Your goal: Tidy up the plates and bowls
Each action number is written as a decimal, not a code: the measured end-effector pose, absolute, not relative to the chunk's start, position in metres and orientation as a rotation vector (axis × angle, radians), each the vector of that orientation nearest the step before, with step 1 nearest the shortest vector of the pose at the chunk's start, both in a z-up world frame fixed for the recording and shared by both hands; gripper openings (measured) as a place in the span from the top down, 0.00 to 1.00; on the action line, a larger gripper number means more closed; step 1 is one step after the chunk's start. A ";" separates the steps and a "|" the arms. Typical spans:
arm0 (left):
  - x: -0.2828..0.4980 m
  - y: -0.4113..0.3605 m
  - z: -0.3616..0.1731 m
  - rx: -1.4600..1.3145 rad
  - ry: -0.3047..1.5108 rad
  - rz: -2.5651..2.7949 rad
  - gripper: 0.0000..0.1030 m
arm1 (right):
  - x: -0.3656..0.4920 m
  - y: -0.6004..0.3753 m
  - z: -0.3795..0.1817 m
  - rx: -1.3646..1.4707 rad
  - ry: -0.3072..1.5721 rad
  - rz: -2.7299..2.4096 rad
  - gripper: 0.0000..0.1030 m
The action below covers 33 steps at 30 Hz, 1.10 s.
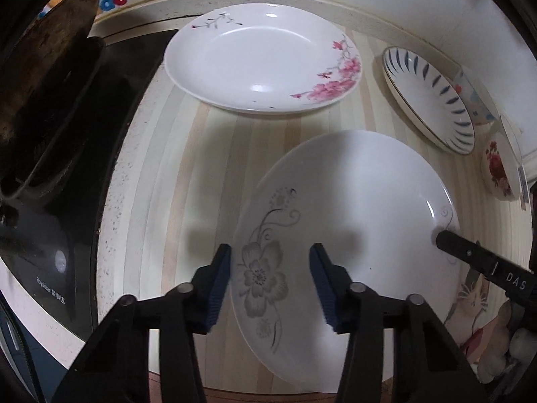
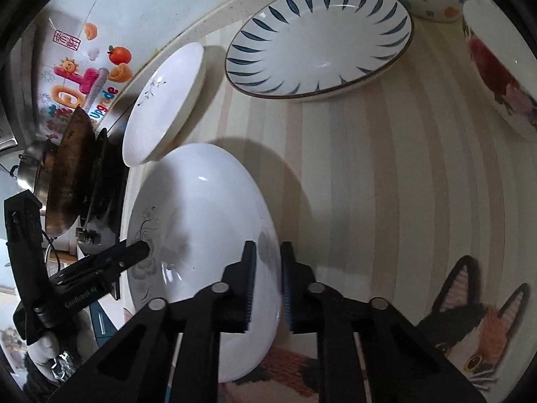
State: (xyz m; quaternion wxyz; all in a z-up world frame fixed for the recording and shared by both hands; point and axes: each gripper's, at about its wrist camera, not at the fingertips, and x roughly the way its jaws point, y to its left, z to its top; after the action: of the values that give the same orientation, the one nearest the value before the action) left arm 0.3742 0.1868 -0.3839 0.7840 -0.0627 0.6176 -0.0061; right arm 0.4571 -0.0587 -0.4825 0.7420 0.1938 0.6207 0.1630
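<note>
The grey-flower plate [image 1: 349, 221] fills the lower right of the left wrist view, lying on the striped counter [image 1: 188, 168] with its printed grey blossom toward the lower middle of the frame. The left gripper [image 1: 270, 278] hangs over the plate's near left rim with its blue pads [image 1: 220, 282] spread wide, one pad just outside the rim and the other over the plate's inner surface; whether either pad touches the plate cannot be told. At the right edge of this frame the right gripper [image 1: 443, 235] meets the plate's far rim.

In the right wrist view the same grey-flower plate [image 2: 201, 235] sits lower centre, and the right gripper [image 2: 268, 285] straddles its right rim, one finger inside the plate and one outside, the two pads close about the rim in a pinch. The left gripper [image 2: 141, 252] reaches in from the lower left, its tip over the flower print.

Beyond, in the upper middle of the left wrist frame, lies the pink-blossom plate [image 1: 261, 57]. At the upper right sits the blue-leaf plate [image 1: 433, 100], with a spotted bowl [image 1: 476, 104] just behind it and a red-rose bowl [image 1: 500, 168] below. A black stove [image 1: 50, 201] with a dark wok [image 1: 43, 77] occupies the left edge.
</note>
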 end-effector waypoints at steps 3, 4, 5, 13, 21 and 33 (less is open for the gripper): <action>0.371 0.189 -0.382 -0.152 1.326 0.004 0.64 | 0.460 -0.055 -0.481 0.413 1.362 0.359 0.86; 0.373 0.190 -0.383 -0.153 1.325 0.010 0.65 | 0.460 -0.055 -0.481 0.402 1.362 0.361 0.86; 0.371 0.190 -0.382 -0.158 1.324 0.014 0.65 | 0.458 -0.057 -0.481 0.392 1.362 0.365 0.86; 0.358 0.169 -0.372 -0.167 1.306 0.000 0.65 | 0.444 -0.080 -0.472 0.367 1.369 0.370 0.85; 0.345 0.120 -0.356 -0.177 1.291 -0.083 0.65 | 0.418 -0.134 -0.447 0.399 1.360 0.316 0.85; 0.339 0.013 -0.372 -0.104 1.315 -0.240 0.65 | 0.375 -0.246 -0.442 0.451 1.350 0.151 0.85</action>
State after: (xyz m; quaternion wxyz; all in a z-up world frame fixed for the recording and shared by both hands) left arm 0.3389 0.0133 -0.3717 0.7835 -0.0480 0.6095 -0.1112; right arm 0.3754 -0.2464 -0.4421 0.7547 0.2069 0.6187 0.0692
